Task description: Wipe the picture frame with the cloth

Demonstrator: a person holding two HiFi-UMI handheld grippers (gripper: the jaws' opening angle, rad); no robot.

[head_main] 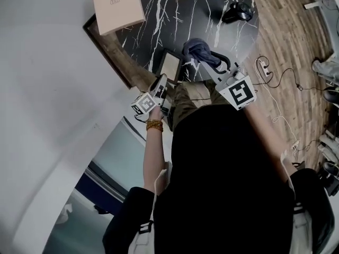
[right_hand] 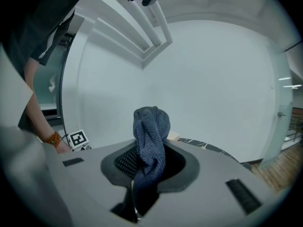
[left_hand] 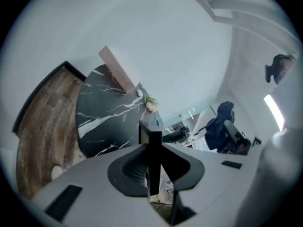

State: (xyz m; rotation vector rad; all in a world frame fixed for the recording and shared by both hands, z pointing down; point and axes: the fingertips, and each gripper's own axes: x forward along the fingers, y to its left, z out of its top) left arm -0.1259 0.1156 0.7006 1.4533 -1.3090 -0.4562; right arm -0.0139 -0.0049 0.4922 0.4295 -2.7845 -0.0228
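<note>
Left gripper (head_main: 162,82) pinches picture frame (head_main: 171,66) edge-on, jaws narrow (near table (head_main: 212,15) edge). Right gripper (head_main: 213,63) clamps bunched blue cloth (right_hand: 150,136), just right of frame.

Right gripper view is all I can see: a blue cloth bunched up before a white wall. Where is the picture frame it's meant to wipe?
Observer: In the left gripper. Its fingers are closed on the picture frame, which the left gripper view shows edge-on.
Operator: Is my cloth near it?
Observer: Yes. The head view shows the cloth just right of the frame, though I cannot tell whether they touch.
Operator: Anything else around?
Observer: Beyond them, a black marble table carries a pale flat box at its left edge.
</note>
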